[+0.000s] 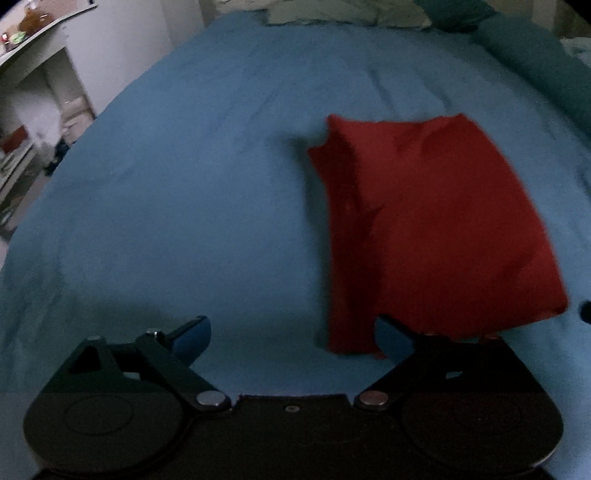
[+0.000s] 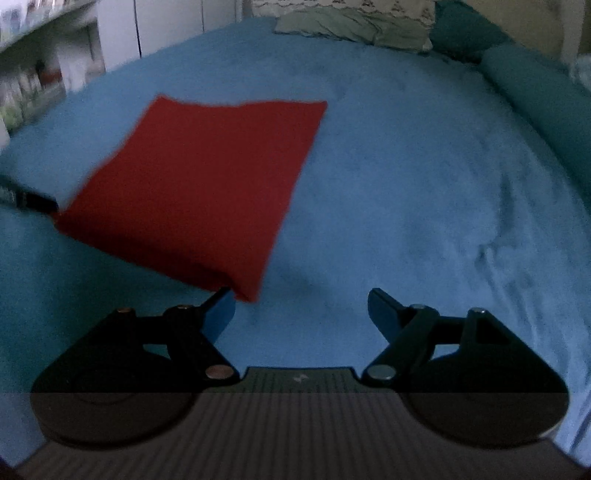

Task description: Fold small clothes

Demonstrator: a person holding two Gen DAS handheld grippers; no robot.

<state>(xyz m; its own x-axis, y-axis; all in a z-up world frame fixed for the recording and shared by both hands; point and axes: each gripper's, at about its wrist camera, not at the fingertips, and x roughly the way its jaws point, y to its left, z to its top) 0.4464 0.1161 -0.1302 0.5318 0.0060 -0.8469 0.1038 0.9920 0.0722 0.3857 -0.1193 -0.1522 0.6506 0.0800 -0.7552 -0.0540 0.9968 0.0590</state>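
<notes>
A red garment (image 1: 424,229) lies folded on the blue bedspread (image 1: 184,184), roughly rectangular, with a narrow flap sticking out at its left side. My left gripper (image 1: 291,338) is open and empty, with the garment's near edge just past its right finger. In the right wrist view the red garment (image 2: 199,192) lies ahead to the left. My right gripper (image 2: 301,314) is open and empty, with the garment's near corner just above its left finger. The tip of the left gripper (image 2: 26,199) shows at the garment's left edge.
Pale green and teal pillows (image 2: 354,26) lie at the head of the bed. A teal bolster (image 2: 535,96) runs along the right side. White shelves and a cabinet (image 1: 44,85) stand left of the bed. The bedspread (image 2: 424,203) is wrinkled to the right.
</notes>
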